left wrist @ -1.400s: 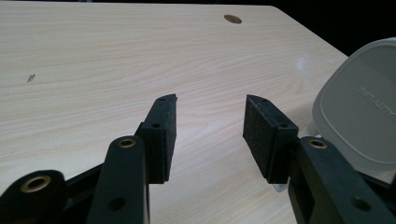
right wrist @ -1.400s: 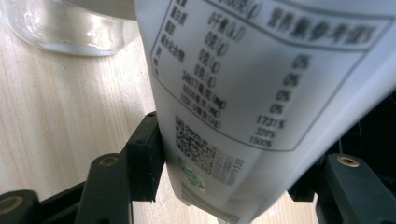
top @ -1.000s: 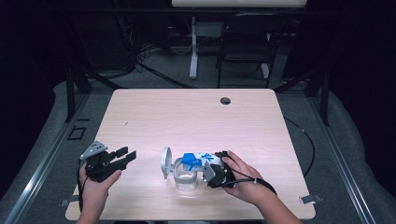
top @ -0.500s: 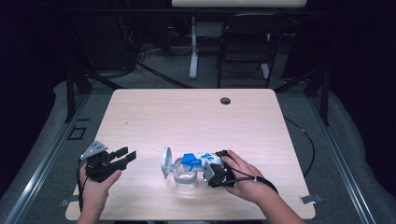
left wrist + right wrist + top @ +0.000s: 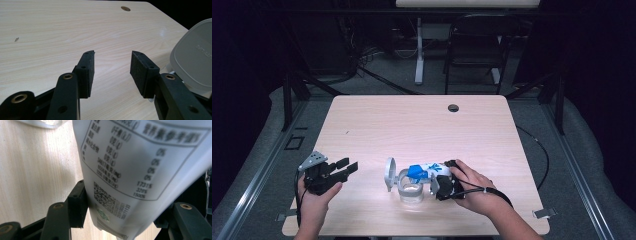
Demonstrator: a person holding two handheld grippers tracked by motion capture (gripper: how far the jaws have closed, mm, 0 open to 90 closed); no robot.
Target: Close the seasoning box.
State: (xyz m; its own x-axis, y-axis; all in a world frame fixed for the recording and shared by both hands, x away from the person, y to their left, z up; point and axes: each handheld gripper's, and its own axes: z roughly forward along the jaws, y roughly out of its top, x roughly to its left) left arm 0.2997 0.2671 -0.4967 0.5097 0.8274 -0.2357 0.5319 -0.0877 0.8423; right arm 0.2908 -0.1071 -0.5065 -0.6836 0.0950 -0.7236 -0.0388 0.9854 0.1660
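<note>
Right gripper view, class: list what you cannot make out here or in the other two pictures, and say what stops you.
- Packet: top cut off by the frame in the right gripper view; print partly blurred.
- Jar: contents too small and glary in the high view.
- Lid: cut off by the right edge in the left gripper view; lettering blurred.

packet print blurred, top cut off, lid cropped

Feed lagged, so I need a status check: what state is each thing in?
Left tool: open, empty, off the table.
Right tool: shut on the packet.
Packet: tilted over the jar.
Jar: upright, open.
Lid: flipped up on edge.
</note>
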